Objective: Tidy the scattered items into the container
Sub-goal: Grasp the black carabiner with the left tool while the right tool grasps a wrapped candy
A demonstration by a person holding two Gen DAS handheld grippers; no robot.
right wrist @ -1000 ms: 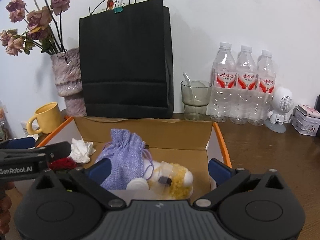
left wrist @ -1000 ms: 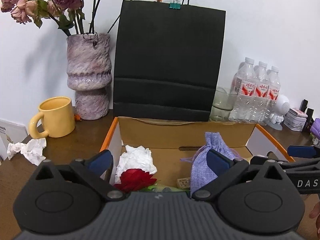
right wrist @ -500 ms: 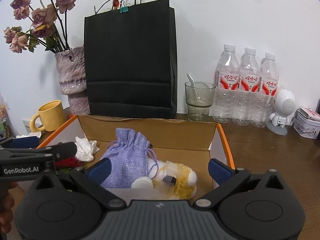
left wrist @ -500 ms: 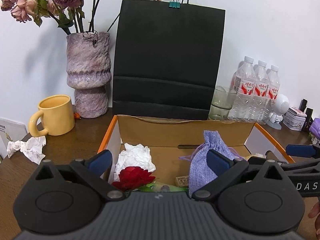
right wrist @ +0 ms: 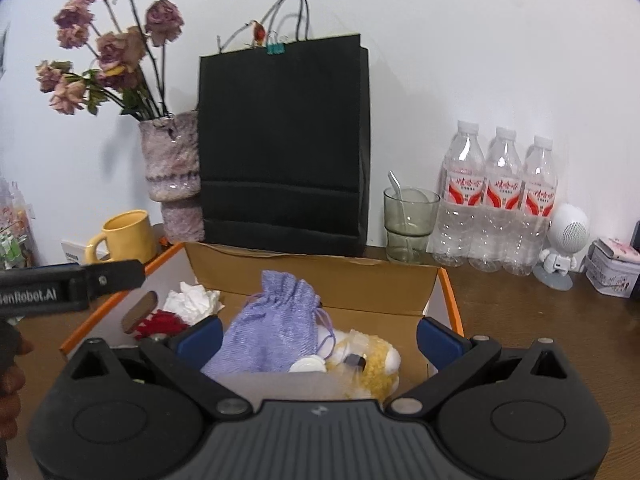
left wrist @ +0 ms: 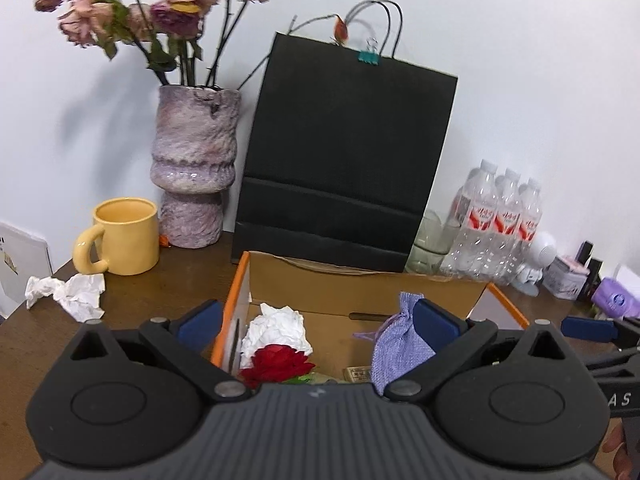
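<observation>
**Both tongs spread and empty above the box**

The left gripper (left wrist: 316,320) hangs over the near left corner of the cardboard box (left wrist: 360,286), its 2 blue-padded fingers (left wrist: 199,318) spread wide with nothing between them. Inside the box, just beyond the fingers, lie a white tissue wad (left wrist: 278,326), a red rose (left wrist: 276,362) touching it on the near side, and a lilac drawstring pouch (left wrist: 394,344) close to the right-hand finger. 1 crumpled tissue (left wrist: 70,292) lies outside the box — on the wooden table (left wrist: 180,276), well to the left of the left finger, near the yellow mug (left wrist: 124,240).

The right gripper (right wrist: 318,334) is also open and holds nothing. Between its fingers, down in the box (right wrist: 316,276), sit the pouch (right wrist: 276,326) and a yellow-white plush item (right wrist: 368,360) touching it. The tissue wad (right wrist: 192,300) and rose (right wrist: 160,322) lie left of its left finger — under the side of the left gripper.
</observation>
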